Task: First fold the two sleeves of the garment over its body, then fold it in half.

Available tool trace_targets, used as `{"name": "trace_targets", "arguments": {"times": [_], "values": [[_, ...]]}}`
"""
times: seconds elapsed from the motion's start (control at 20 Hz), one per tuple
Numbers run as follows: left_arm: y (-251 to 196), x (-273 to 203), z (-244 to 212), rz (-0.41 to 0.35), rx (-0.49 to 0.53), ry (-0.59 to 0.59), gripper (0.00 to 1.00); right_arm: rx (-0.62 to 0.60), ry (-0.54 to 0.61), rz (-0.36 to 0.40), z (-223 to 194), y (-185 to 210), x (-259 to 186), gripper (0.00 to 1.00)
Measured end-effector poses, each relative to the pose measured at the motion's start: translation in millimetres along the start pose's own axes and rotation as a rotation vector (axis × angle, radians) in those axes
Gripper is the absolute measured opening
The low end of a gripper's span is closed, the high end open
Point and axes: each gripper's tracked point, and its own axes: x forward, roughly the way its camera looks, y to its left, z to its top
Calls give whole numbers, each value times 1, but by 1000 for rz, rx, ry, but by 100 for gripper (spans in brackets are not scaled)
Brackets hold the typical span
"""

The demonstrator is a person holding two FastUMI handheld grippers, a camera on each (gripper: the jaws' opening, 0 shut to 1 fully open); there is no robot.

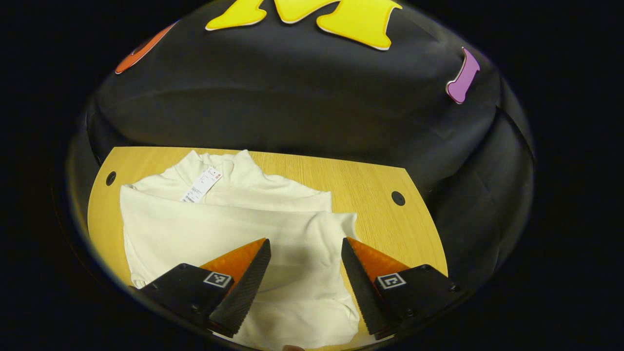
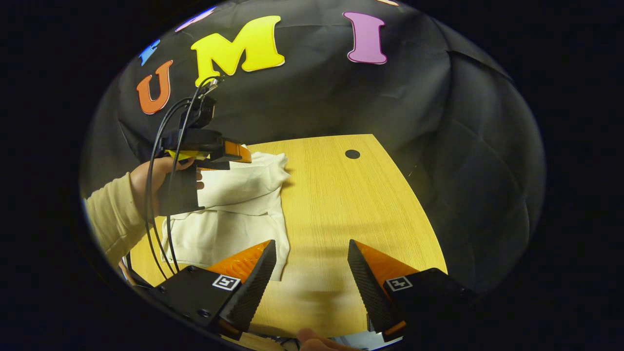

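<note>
Softly draped on the table (image 2: 341, 195), the limp cream garment (image 1: 234, 229) lies folded; both grippers (image 1: 305, 273) (image 2: 312, 273) hover open; grasp its six o'clock hem.

surface: wooden table (image 1: 370, 190) | on it: cream garment (image 1: 219, 229), sleeves folded in

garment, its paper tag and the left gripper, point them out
garment (image 1: 204, 229), left gripper view, middle of the folded body
paper tag (image 1: 202, 185), left gripper view, middle of the tag
left gripper (image 1: 305, 246), left gripper view, midway between its fingertips
</note>
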Motion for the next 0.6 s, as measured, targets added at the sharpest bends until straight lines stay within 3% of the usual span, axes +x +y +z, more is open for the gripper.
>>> {"name": "trace_targets", "arguments": {"times": [0.1, 0.4, 0.6], "values": [[14, -20, 4, 21, -10, -40, 99, -9, -11, 8, -1, 9, -2, 93], [83, -86, -3, 113, -32, -141, 99, -47, -30, 31, -3, 43, 0, 92], [140, -137, -19, 226, 35, -193, 99, -74, -44, 38, -3, 65, 6, 92]]}}
